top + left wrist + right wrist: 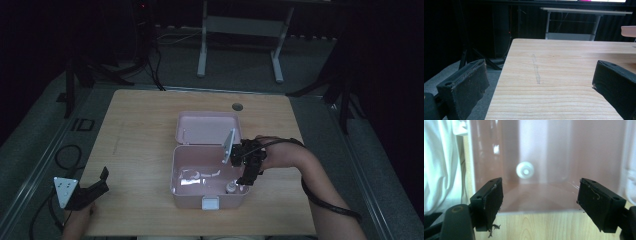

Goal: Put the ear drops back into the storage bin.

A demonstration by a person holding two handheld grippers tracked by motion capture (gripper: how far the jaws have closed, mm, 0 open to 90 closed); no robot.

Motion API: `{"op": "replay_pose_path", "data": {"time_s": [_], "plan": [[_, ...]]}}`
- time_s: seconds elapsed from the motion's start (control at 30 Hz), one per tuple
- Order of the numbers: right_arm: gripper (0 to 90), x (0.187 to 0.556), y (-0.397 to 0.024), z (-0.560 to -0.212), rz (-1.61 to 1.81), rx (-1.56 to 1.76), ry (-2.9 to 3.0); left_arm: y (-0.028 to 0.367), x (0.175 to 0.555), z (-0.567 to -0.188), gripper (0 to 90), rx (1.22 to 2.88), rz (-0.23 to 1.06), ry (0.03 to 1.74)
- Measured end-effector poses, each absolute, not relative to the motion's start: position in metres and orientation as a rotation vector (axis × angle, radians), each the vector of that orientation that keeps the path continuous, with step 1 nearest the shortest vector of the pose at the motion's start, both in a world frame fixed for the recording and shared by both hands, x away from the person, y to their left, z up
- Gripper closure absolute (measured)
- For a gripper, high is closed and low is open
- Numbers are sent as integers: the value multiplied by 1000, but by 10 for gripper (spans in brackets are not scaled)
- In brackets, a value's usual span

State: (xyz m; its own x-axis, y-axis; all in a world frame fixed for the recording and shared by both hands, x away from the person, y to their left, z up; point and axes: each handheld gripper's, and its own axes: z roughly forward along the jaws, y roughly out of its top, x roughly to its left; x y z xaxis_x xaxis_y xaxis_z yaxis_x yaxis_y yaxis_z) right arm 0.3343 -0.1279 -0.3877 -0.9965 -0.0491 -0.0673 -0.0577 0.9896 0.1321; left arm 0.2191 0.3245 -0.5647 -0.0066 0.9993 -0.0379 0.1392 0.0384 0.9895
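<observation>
An open pink box (175, 172) stands in the middle of the wooden table (140, 125), its lid (207, 127) folded back behind it. My right gripper (248, 176) hangs over the box's right end, pointing down, jaws open and holding nothing. In the right gripper view the open right gripper (537, 185) looks down on a small white round-topped item (525, 170) on the pink floor; that item (231, 187) stands in the box's near right corner. My left gripper (98, 184) rests at the table's near left corner, and the left gripper (539, 72) is open over bare wood.
Pale white pieces (197, 176) lie on the box floor left of the round item. A white latch (210, 203) sits on the box's front wall. A cable hole (237, 106) is in the table's far edge. White fabric (441, 165) hangs at the left of the right gripper view.
</observation>
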Motion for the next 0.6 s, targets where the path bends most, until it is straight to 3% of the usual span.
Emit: {"op": "replay_pose_path", "data": {"time_s": [0.6], "plan": [[177, 345, -198, -385, 290, 184, 2980, 324, 219, -565, 4, 1282, 1115, 1332]]}}
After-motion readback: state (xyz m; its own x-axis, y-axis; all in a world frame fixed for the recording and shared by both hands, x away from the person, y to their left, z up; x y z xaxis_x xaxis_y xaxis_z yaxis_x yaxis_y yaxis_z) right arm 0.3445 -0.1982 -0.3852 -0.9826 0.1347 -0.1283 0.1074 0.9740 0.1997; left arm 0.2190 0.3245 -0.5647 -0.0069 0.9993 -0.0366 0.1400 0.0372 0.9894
